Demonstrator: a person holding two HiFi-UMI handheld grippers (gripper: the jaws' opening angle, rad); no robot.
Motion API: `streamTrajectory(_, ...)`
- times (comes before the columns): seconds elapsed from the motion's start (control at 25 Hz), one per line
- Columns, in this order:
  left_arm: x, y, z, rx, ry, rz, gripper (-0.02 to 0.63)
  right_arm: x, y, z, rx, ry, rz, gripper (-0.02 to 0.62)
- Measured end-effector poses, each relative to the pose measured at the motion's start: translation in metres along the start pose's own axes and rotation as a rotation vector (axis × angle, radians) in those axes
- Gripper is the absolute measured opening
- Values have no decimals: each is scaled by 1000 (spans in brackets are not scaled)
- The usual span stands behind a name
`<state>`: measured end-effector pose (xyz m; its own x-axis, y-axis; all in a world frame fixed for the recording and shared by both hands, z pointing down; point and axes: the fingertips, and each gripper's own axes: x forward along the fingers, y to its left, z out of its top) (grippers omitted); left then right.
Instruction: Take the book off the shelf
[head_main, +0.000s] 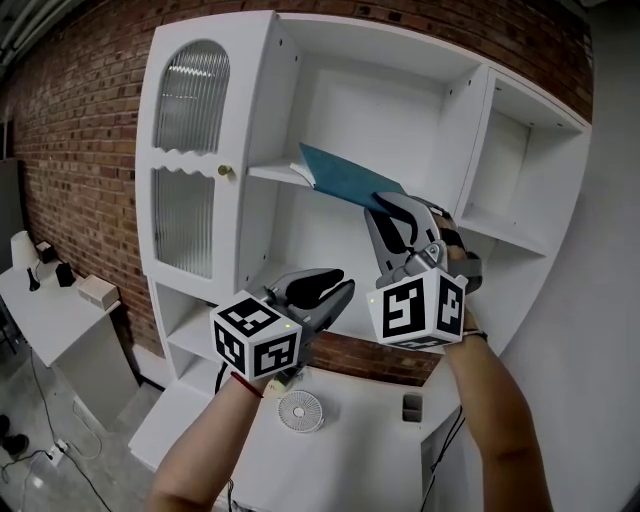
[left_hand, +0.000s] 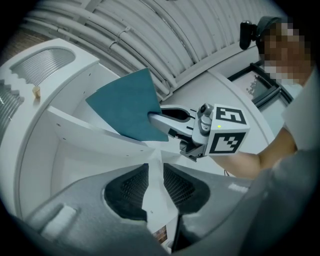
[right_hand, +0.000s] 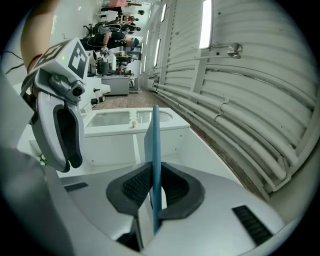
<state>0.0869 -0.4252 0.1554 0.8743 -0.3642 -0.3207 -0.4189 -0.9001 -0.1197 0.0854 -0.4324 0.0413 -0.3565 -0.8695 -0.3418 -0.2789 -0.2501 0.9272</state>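
Note:
A thin teal book juts out tilted over the front edge of the white shelf board. My right gripper is shut on the book's near corner. In the right gripper view the book stands edge-on, pinched between the two dark pads. The left gripper view shows the book and the right gripper on it from below. My left gripper hangs lower and to the left, short of the shelf. Its jaws stand a little apart with nothing between them.
The white cabinet has ribbed glass doors at its left and open compartments at its right. Under the shelves lies a white counter with a small round fan. A desk stands far left against the brick wall.

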Motion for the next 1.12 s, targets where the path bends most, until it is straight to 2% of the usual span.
streamTrajectory(0.52, -13, -19, -6, 16, 2, 8, 80, -40, -4, 18, 59, -44, -78, 54)
streamTrajectory(0.76, -17, -36, -11, 19, 10, 7, 81, -66, 6, 13, 212, -50, -64, 54)
streamTrajectory(1.12, -26, -59, -42, -26, 45, 3, 81, -105, 58, -21, 513, -25, -24, 54)
